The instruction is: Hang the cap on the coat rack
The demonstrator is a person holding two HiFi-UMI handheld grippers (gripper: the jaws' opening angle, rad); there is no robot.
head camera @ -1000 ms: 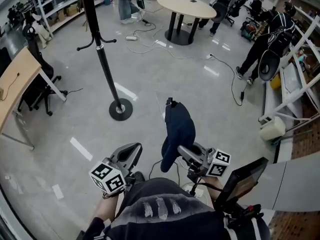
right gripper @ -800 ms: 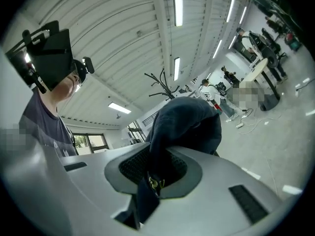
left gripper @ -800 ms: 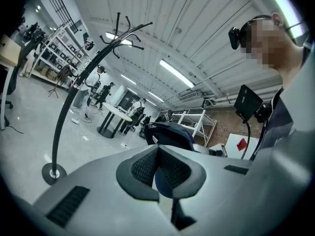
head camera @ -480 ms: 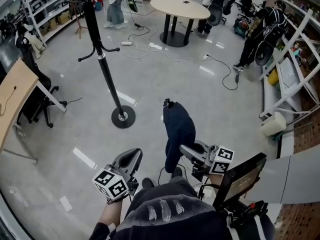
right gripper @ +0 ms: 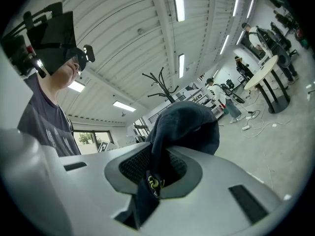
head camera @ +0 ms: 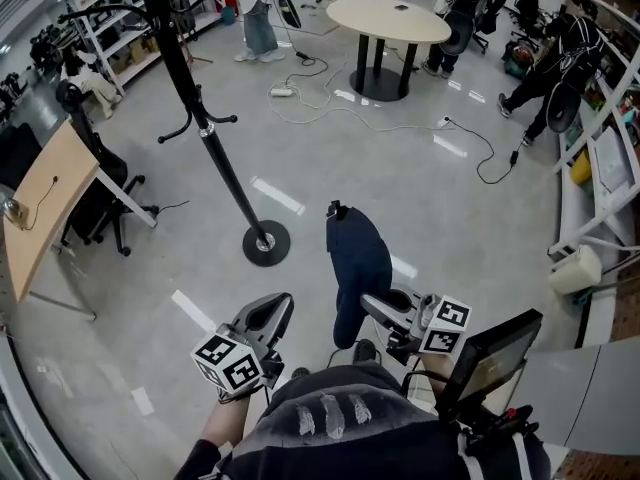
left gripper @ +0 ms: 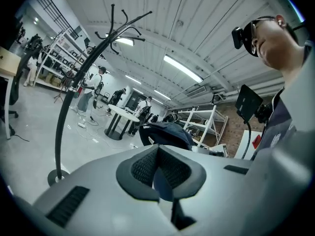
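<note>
We hold the dark navy fabric cap pinched in our right claw, left claw closed on nothing, with the tall black metal coat rack well apart at far left, so the hanging is not yet done.

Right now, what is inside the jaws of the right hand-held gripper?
A dark blue cap. The right hand-held gripper pinches its strap end, where a small metal clasp shows. How deep the cloth goes in is covered by the cap itself.

The cap is showing matt navy cloth; the coat rack is showing glossy black metal (floor likewise gleaming).
</note>
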